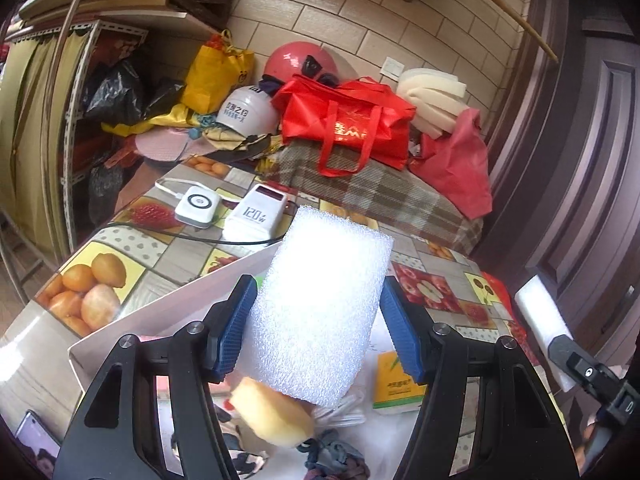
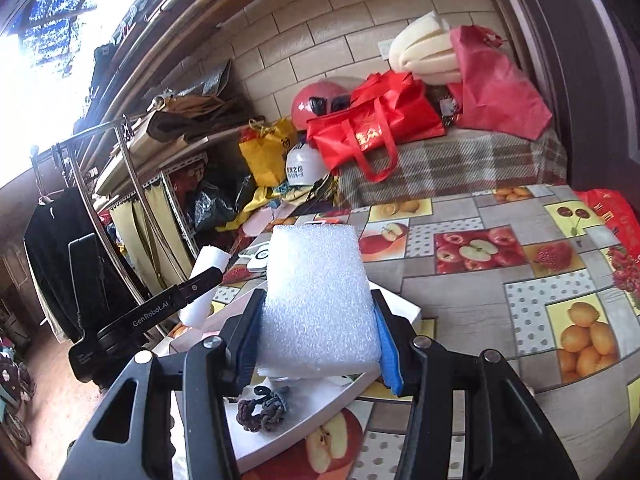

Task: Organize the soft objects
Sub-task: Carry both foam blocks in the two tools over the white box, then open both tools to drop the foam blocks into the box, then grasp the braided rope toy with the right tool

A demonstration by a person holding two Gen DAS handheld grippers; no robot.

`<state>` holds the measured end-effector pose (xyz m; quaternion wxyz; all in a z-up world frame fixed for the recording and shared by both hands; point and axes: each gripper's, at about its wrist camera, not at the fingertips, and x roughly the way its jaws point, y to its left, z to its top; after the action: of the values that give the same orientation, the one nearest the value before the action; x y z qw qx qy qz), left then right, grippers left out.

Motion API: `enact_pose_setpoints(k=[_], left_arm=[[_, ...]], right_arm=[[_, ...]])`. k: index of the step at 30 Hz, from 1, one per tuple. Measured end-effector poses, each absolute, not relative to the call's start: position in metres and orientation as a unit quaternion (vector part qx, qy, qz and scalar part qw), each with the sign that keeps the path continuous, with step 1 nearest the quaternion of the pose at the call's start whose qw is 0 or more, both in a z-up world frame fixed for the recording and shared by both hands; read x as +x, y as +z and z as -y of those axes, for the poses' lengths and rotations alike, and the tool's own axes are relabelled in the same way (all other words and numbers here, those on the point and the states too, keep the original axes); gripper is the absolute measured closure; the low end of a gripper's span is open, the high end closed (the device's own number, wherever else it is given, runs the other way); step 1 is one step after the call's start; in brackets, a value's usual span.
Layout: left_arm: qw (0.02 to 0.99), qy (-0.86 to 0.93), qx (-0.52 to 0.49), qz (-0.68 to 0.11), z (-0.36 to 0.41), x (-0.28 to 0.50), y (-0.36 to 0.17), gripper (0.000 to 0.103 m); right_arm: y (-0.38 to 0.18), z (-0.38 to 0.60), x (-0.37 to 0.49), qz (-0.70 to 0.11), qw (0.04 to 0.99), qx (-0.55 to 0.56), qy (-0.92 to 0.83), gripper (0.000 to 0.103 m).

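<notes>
Above the white tray, the left gripper and the right gripper each clench a white foam block.

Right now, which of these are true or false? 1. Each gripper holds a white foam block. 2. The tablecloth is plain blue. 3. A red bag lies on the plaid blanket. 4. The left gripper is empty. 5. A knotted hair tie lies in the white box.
1. True: the left gripper squeezes one foam block, and the right gripper squeezes another block.
2. False: the tablecloth shows fruit pictures.
3. True: the red bag lies on the plaid blanket.
4. False: it holds foam.
5. True: the hair tie lies in the white box.
</notes>
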<state>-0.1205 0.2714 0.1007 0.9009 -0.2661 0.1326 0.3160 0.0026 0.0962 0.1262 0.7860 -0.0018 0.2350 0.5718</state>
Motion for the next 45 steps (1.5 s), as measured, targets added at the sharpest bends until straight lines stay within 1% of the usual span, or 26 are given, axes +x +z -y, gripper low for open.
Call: enact_pose_setpoints(k=[6,11,12,13,14,15,16,18,19,23,36,45], left_arm=[[0.875,0.339,-0.312,-0.147,-0.297,-0.129,0.08,0.039],[0.864,0.36,-0.314,-0.161,-0.3,-0.127,0.076,0.039],[0.862,0.366,-0.312,-0.16,-0.3,-0.128,0.076,0.038],[0.86,0.374,-0.309,-0.158,-0.299,-0.129,0.077,0.038],[0.858,0.382,-0.306,-0.155,-0.299,-0.131,0.078,0.035],[0.856,0.39,-0.302,-0.153,-0.299,-0.132,0.079,0.023],[0.856,0.397,-0.296,-0.15,-0.298,-0.133,0.08,0.017],[0.854,0.421,-0.274,-0.137,-0.295,-0.136,0.083,0.002],[0.853,0.428,-0.267,-0.135,-0.294,-0.137,0.084,0.0],[0.853,0.433,-0.265,-0.12,-0.293,-0.143,0.086,0.0],[0.854,0.433,-0.261,-0.119,-0.295,-0.146,0.087,0.0],[0.866,0.421,-0.245,-0.111,-0.284,-0.141,0.094,0.0]], right_arm=[[0.098,-0.149,-0.003,-0.273,0.775,-0.025,0.569,0.053],[0.083,-0.169,-0.012,-0.281,0.77,-0.03,0.572,0.053],[0.081,-0.171,-0.013,-0.283,0.768,-0.029,0.574,0.05],[0.079,-0.172,-0.014,-0.285,0.766,-0.027,0.576,0.043],[0.077,-0.172,-0.014,-0.287,0.764,-0.027,0.577,0.019],[0.076,-0.171,-0.015,-0.285,0.766,-0.027,0.576,0.003],[0.075,-0.168,-0.016,-0.281,0.769,-0.026,0.573,0.0],[0.073,-0.163,-0.015,-0.274,0.774,-0.02,0.57,0.0],[0.073,-0.163,-0.014,-0.274,0.776,-0.016,0.568,0.0],[0.072,-0.155,-0.01,-0.279,0.776,0.003,0.565,0.0],[0.077,-0.128,0.009,-0.278,0.79,0.041,0.545,0.0],[0.104,-0.034,0.071,-0.244,0.843,0.136,0.459,0.0]])
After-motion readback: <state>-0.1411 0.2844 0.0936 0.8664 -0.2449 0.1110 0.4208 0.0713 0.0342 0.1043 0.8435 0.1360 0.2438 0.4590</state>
